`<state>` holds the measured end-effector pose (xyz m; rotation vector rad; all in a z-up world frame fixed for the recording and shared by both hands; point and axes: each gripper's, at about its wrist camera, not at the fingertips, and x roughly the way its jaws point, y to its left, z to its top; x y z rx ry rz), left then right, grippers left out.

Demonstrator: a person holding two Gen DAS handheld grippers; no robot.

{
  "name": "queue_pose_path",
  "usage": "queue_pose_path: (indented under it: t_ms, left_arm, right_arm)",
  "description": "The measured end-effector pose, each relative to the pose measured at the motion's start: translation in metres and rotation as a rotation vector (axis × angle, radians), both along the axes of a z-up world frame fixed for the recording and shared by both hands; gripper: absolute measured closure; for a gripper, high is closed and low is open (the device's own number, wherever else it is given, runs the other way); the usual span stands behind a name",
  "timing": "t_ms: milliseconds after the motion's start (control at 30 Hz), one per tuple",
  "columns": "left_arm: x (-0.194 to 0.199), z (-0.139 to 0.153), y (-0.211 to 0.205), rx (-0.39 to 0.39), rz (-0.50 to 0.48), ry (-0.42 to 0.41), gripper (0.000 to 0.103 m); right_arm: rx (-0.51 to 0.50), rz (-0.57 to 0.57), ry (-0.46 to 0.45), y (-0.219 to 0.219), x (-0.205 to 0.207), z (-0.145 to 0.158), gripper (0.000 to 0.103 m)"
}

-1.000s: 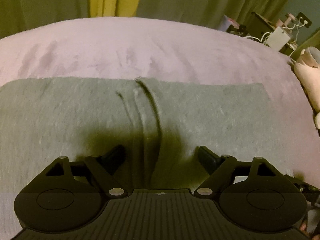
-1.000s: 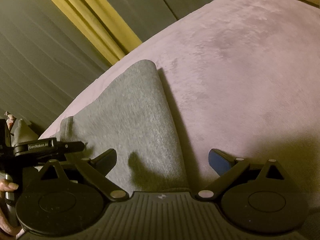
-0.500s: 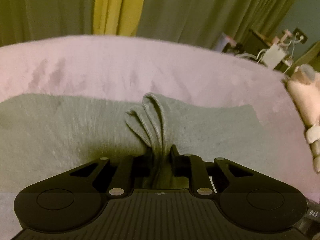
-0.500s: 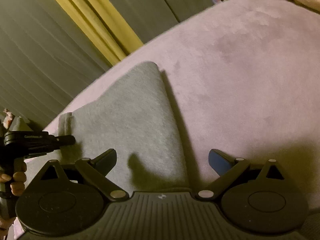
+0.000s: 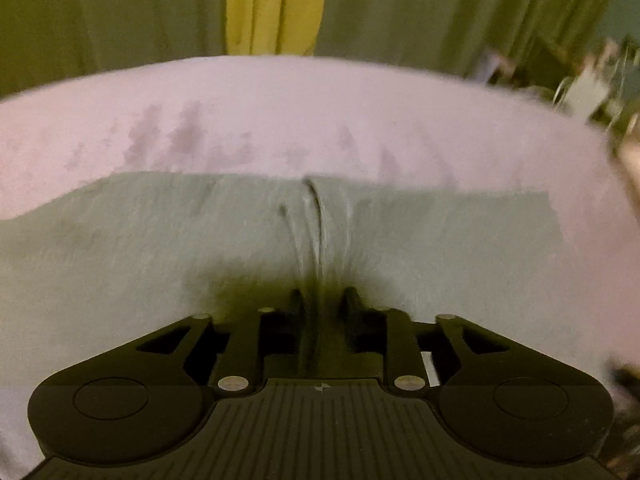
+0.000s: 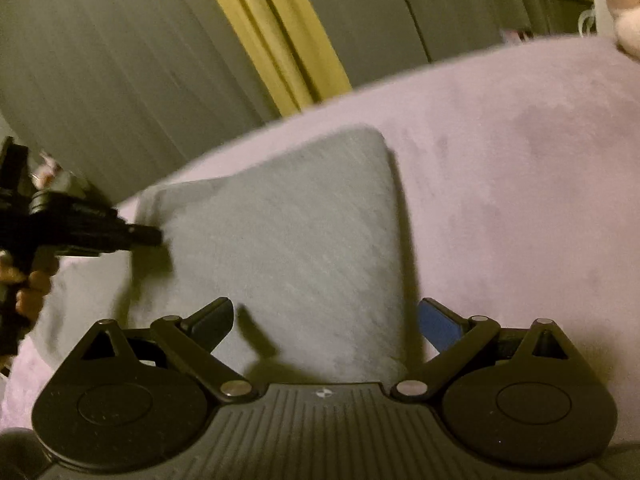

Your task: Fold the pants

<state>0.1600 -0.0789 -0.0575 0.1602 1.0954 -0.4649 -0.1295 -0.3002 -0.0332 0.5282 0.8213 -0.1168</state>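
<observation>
Grey pants (image 5: 440, 248) lie folded flat on a pale pink bed cover (image 5: 280, 120). My left gripper (image 5: 322, 300) is shut on a pinched ridge of the pants' near edge, with creases running away from the fingers. In the right wrist view the pants (image 6: 288, 232) taper to a rounded far corner. My right gripper (image 6: 326, 318) is open, its fingers straddling the pants' near right edge just above the cloth. The left gripper also shows in the right wrist view (image 6: 148, 236) at the pants' left side, held by a hand.
Green and yellow curtains (image 5: 276, 4) hang behind the bed. Blurred clutter (image 5: 592, 88) stands at the far right. A pink soft object (image 6: 624, 20) lies at the bed's far right corner. The pink cover (image 6: 520, 200) stretches to the right of the pants.
My left gripper went from open to shut on a fold of the pants and has pulled the cloth up and toward me. The right gripper stayed open at the right edge.
</observation>
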Motion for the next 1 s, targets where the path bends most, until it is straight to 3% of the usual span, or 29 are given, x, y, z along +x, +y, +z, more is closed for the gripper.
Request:
queue_pose_path:
  t_ms: [100, 200, 333, 433, 500, 567, 700, 1000]
  left_arm:
    - [-0.005, 0.003, 0.011, -0.049, 0.031, 0.024, 0.044]
    - [-0.015, 0.008, 0.032, -0.138, 0.048, 0.082, 0.040]
    - [-0.044, 0.003, 0.049, -0.142, 0.021, 0.116, 0.033]
    - [-0.062, -0.015, 0.052, -0.139, 0.009, 0.181, 0.034]
    - [-0.069, -0.021, 0.049, -0.142, 0.012, 0.176, 0.035]
    - [-0.072, -0.021, 0.041, -0.146, 0.002, 0.166, 0.047]
    - [-0.076, -0.017, 0.027, -0.078, -0.019, 0.124, 0.084]
    - [-0.083, 0.005, 0.053, -0.128, 0.050, 0.082, 0.086]
  right_arm:
    - [0.022, -0.036, -0.065, -0.008, -0.008, 0.007, 0.005]
    - [0.058, -0.081, -0.084, -0.018, -0.013, 0.007, 0.005]
    - [0.089, -0.120, -0.048, -0.025, -0.011, -0.001, 0.005]
    - [0.071, -0.105, -0.051, -0.020, -0.011, -0.002, 0.005]
    - [0.045, -0.094, -0.039, -0.015, -0.013, -0.003, 0.005]
    - [0.016, -0.083, -0.030, -0.010, -0.011, -0.001, 0.005]
    - [-0.026, -0.073, -0.042, -0.001, -0.013, 0.008, 0.005]
    - [-0.092, -0.105, -0.068, 0.016, -0.013, 0.026, 0.005]
